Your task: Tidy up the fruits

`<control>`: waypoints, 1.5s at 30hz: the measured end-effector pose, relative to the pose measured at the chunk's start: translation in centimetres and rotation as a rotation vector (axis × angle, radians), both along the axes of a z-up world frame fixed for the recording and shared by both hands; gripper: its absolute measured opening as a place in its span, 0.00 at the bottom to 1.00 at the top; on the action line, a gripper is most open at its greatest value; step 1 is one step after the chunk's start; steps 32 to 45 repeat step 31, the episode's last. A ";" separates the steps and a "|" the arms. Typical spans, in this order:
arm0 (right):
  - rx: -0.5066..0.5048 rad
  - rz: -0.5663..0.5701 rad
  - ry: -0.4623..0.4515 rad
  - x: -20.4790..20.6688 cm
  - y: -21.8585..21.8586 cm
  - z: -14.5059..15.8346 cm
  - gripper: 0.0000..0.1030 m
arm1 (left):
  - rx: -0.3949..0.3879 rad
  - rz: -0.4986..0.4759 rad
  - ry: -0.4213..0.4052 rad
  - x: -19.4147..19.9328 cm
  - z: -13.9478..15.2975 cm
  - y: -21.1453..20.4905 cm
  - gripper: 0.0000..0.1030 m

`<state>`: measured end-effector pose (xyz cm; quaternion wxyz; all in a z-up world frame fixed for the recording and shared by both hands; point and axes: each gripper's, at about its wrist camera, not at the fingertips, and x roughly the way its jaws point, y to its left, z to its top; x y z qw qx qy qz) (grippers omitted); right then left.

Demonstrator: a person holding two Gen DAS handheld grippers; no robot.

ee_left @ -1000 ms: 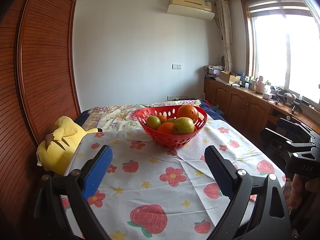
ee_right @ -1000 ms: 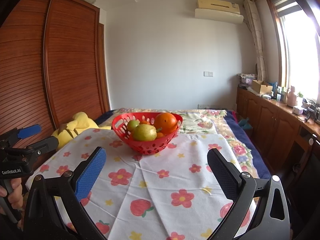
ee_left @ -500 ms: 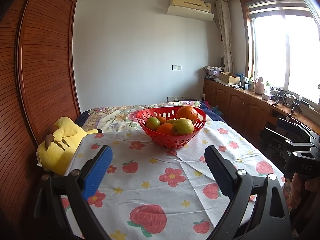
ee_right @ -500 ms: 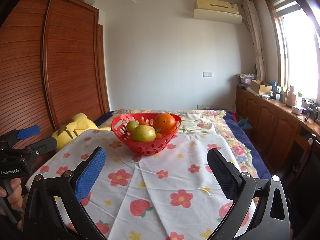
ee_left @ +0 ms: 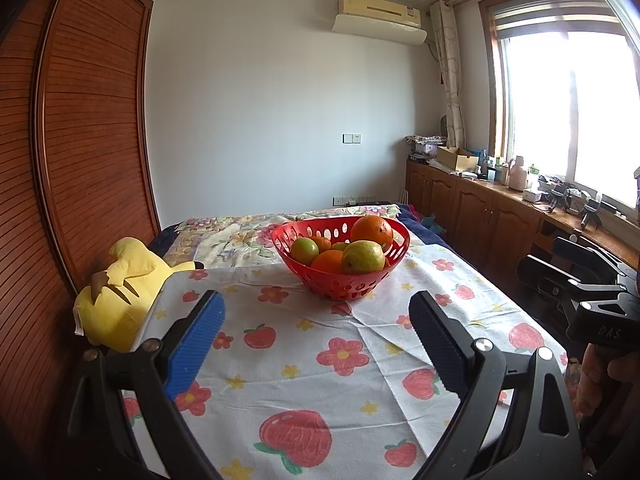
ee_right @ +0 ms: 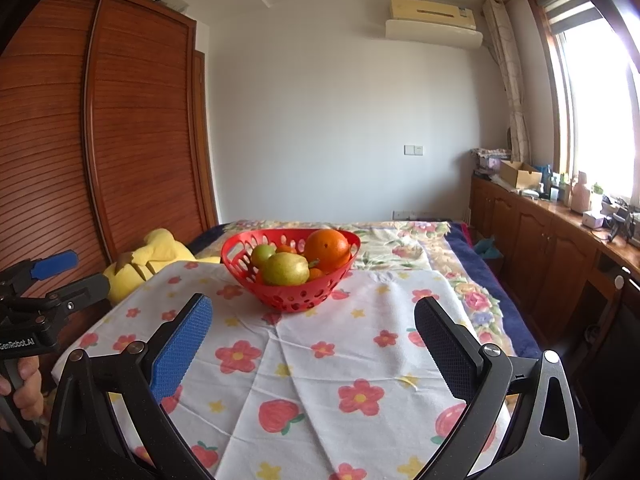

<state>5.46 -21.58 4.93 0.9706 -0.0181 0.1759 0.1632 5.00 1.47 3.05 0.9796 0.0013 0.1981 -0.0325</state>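
Observation:
A red perforated basket [ee_left: 340, 284] [ee_right: 292, 300] stands on the flowered cloth [ee_left: 320, 360] and holds several fruits. A big orange [ee_left: 372, 232] [ee_right: 326, 245] sits on top at the right, a yellow-green pear [ee_left: 364, 257] [ee_right: 286, 269] in front, and a green fruit [ee_left: 305, 250] [ee_right: 263, 255] at the left. My left gripper [ee_left: 316, 316] is open, well short of the basket, with nothing between its fingers. My right gripper [ee_right: 314, 320] is open too, also short of the basket and empty.
A yellow plush toy [ee_left: 120, 292] [ee_right: 152, 260] lies at the cloth's left edge against the wooden wardrobe [ee_left: 80, 160]. Wooden cabinets with clutter on top [ee_left: 500, 200] run along the right under the window. The other gripper shows at each view's edge, held by a hand [ee_right: 24, 392].

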 end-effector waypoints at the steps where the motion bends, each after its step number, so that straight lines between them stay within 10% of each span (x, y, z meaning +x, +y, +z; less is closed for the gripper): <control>1: 0.001 -0.001 -0.001 -0.1 0.0 0.1 0.99 | 0.000 0.000 0.000 0.0 0.0 0.0 0.91; 45: 0.005 -0.006 -0.003 -0.1 -0.2 0.2 0.99 | 0.004 -0.004 -0.011 -0.3 0.3 -0.1 0.91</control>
